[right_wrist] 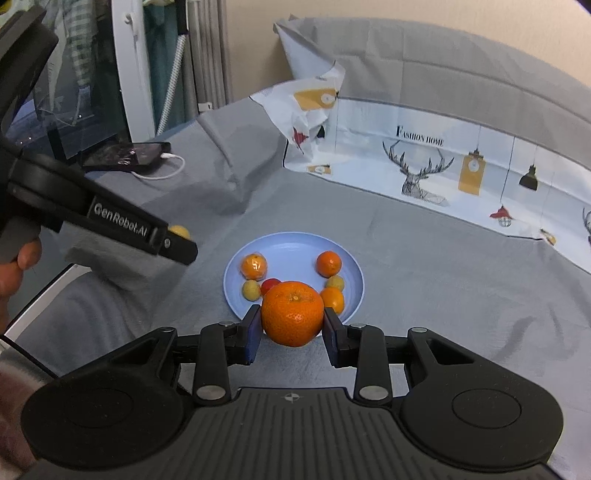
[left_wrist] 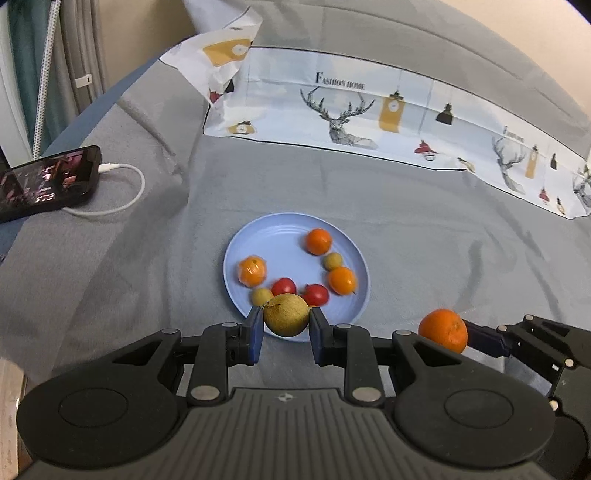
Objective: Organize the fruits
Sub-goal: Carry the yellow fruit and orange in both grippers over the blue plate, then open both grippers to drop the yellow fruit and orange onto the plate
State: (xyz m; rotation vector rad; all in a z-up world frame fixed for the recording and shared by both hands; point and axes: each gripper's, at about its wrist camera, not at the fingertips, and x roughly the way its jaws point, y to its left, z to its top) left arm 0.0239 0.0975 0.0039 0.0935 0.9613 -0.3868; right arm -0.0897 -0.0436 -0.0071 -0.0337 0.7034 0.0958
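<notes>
A grey bedsheet (left_wrist: 406,229) covers the whole working surface, creased in soft folds. The left gripper (left_wrist: 286,328) is clamped on a tan-yellow round fruit (left_wrist: 286,319), held just above the near rim of a light blue plate (left_wrist: 280,236) that lies straight ahead of its fingers. The right gripper (right_wrist: 291,326) is clamped on a large mandarin (right_wrist: 291,313), likewise over the near edge of that plate. On the plate sit smaller mandarins, one of them wrapped in clear film (left_wrist: 252,271), two red cherry tomatoes (left_wrist: 283,286) and small yellow fruits, ranged along the rim.

Beyond the plate, a pale blue pillowcase (left_wrist: 369,107) printed with deer and lamps lies across the bed. Far to the left of the left gripper, a phone (left_wrist: 48,181) rests with a white charging cable (left_wrist: 122,192) plugged in. Behind it hang curtains (right_wrist: 210,51), with a beige wall (right_wrist: 443,18) past the bed.
</notes>
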